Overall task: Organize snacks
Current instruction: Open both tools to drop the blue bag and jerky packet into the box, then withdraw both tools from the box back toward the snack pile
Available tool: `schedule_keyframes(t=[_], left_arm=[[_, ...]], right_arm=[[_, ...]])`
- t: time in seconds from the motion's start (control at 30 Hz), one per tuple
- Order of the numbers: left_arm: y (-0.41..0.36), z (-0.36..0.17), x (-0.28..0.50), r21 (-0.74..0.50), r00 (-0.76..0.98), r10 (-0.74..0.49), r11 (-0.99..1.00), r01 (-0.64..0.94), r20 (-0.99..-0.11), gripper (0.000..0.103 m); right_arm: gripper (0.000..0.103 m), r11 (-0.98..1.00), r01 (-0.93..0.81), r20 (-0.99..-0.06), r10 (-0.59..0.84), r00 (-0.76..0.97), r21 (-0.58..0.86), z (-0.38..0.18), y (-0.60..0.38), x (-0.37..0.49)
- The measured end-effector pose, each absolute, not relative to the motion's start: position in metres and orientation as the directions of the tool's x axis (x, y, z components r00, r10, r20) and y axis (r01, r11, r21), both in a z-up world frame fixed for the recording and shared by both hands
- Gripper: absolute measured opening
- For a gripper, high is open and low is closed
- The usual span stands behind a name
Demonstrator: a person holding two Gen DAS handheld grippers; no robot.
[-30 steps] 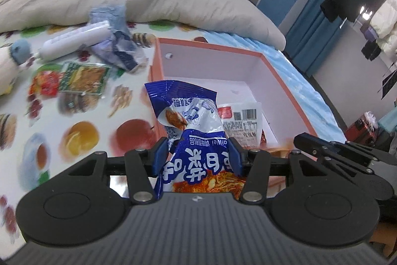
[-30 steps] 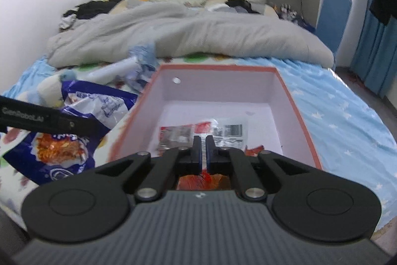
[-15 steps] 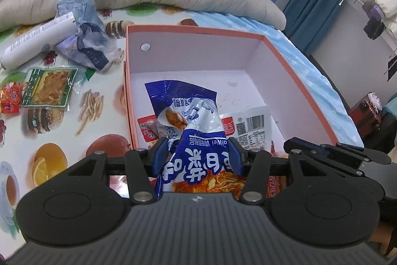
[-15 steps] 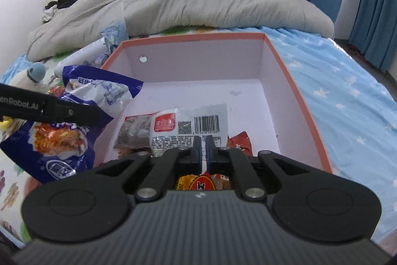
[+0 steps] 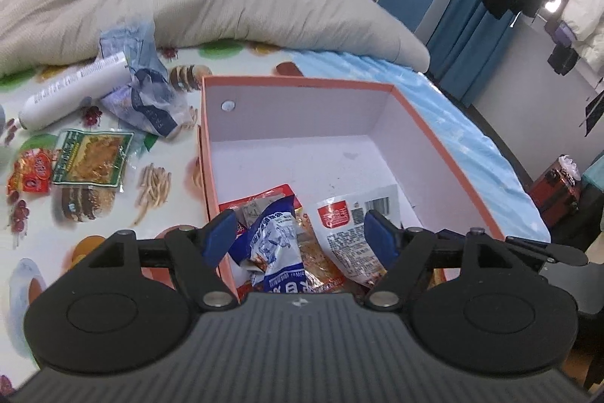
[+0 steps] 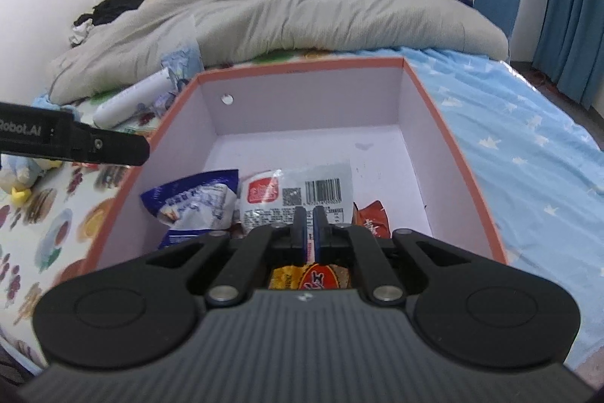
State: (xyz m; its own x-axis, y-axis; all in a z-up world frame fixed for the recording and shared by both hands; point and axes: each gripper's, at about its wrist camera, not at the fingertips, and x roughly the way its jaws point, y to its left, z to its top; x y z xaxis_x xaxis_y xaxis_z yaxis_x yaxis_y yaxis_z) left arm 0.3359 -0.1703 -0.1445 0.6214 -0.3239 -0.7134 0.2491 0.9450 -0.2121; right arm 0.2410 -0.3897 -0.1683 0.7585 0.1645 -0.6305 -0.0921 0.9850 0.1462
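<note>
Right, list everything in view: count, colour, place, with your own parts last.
box: one, orange outside and white inside, on the bed.
blue packet: one, blue and white, in the box at its left wall.
white packet: one, white with red label and barcode, in the box.
red packet: one, partly hidden, in the box at right.
green packet: one, on the printed sheet left of the box.
small red packet: one, beside the green packet.
white tube: one, farther left.
duvet: one, grey, behind.
left claw: open, over the box.
right claw: shut.
</note>
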Motion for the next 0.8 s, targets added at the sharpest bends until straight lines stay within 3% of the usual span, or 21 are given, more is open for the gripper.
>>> schedule_keyframes(t=[0.43, 0.8], left_arm=[[-0.127, -0.082, 0.217, -0.18, 0.71, -0.294, 0.956, 0.233, -0.639, 0.078], [-0.082, -0.065, 0.095, -0.183, 0.754, -0.265, 0.964, 0.193, -0.601, 0.078]], right_arm=[[0.006, 0.979, -0.124, -0.558, 0.195, 0.807, 0.163, -0.123, -0.356, 0.154], [0.006, 0.971, -0.17, -0.512, 0.234, 0.827, 0.168, -0.103, -0.315, 0.082]])
